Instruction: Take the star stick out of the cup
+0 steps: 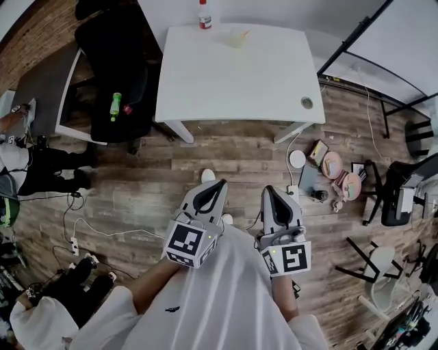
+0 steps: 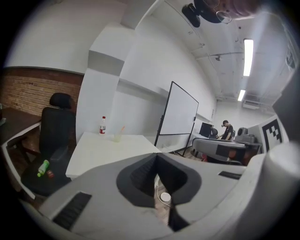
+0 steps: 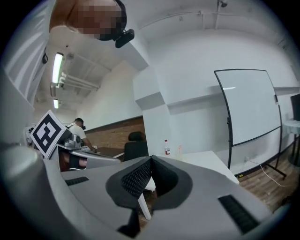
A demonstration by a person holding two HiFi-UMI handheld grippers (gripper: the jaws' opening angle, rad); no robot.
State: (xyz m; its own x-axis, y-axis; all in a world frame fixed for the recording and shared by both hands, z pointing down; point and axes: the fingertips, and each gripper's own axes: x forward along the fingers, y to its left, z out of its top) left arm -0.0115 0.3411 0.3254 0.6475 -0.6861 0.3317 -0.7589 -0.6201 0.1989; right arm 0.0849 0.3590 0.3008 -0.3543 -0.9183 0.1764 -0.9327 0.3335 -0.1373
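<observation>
Out at twelve o'clock in the head view, across a stretch of bare plank floor (image 1: 226, 147), stands the white table (image 1: 233, 85), and that's where the prize is. The cup (image 1: 237, 39) sits near the table's far edge with the star stick (image 1: 244, 32) leaning out of it, a red-labelled bottle (image 1: 204, 15) just beside it at about eleven o'clock.

Nothing of the job is done yet, by my reading. The stick is in the cup, and both tools are well apart from the table. The left gripper (image 1: 217, 183) has its jaws together, nothing between them (only floor shows through the gap behind the tips). The right gripper (image 1: 269, 190) is the same: jaws closed and empty. Both are held close to the body, pointing toward the table.

What's left is all of it: close the distance, open a pair of jaws, pinch that thin stick and lift it clear without tipping the light cup.

Around the room, a black office chair (image 1: 120, 68) sits at ten o'clock with a green bottle (image 1: 115, 106) on its seat. Clutter lies on the floor (image 1: 332, 167) at three o'clock, and the left gripper view shows a whiteboard (image 2: 180, 115) beyond the table.
</observation>
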